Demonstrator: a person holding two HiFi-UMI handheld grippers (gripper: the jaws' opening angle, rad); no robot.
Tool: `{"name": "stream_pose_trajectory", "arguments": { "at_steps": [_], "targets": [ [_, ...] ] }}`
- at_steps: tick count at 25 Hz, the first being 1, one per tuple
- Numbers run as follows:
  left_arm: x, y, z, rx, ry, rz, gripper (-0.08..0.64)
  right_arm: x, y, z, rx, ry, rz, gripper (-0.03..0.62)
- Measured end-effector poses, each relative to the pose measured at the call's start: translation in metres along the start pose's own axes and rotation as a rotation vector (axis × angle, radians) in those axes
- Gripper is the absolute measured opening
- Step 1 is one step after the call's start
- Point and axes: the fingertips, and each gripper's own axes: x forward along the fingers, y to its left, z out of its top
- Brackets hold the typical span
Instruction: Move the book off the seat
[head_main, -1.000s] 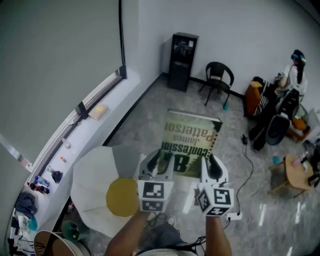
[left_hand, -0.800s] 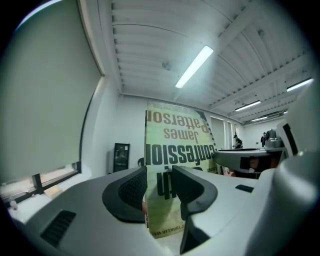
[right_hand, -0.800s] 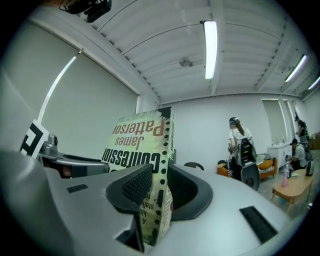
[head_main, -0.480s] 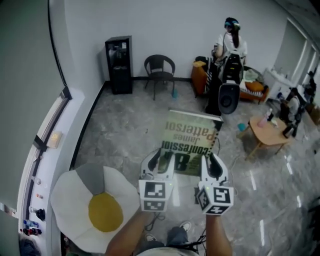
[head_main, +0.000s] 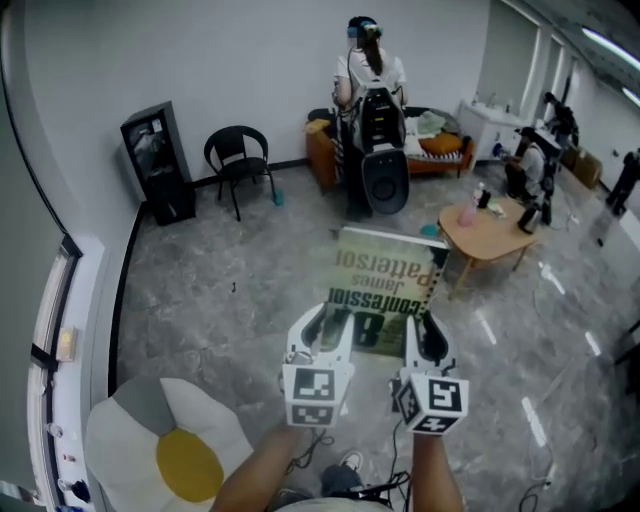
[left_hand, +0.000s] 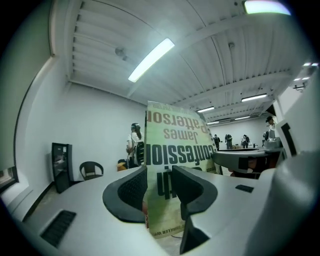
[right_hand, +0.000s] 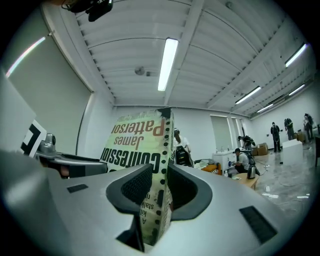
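Left tool and right tool, both pinching the book at its near end.
Only the head view shows it aloft, well apart from the seat; the right gripper view shows its dotted spine. Long axis points away from the person, title inverted.

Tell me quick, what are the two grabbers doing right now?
Left gripper: shut on the book.
Right gripper: shut on the same book.
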Motion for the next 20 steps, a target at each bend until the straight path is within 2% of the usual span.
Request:
{"name": "stream_pose_trajectory", "arguments": {
  "at_steps": [5,10,15,20],
  "targets": [
    [0.071,-0.073,0.008,0.009,-0.008,-0.080,0.161,0.008,-0.097,0.001,0.005,-0.013,-0.089,0.104],
    [0.118,-0.126,0.014,0.024,-0.014,-0.146,0.161,0.010,-0.163,0.001,0.006,-0.026,-0.158,0.104],
    [0.162,-0.155,0.019,0.029,-0.011,-0.197,0.160,0.024,-0.209,0.003,0.007,-0.027,-0.212,0.103],
    [0.201,-0.166,0.011,0.018,-0.015,-0.242,0.160,0.045,-0.236,-0.007,-0.009,-0.025,-0.256,0.101]
  ]
}}
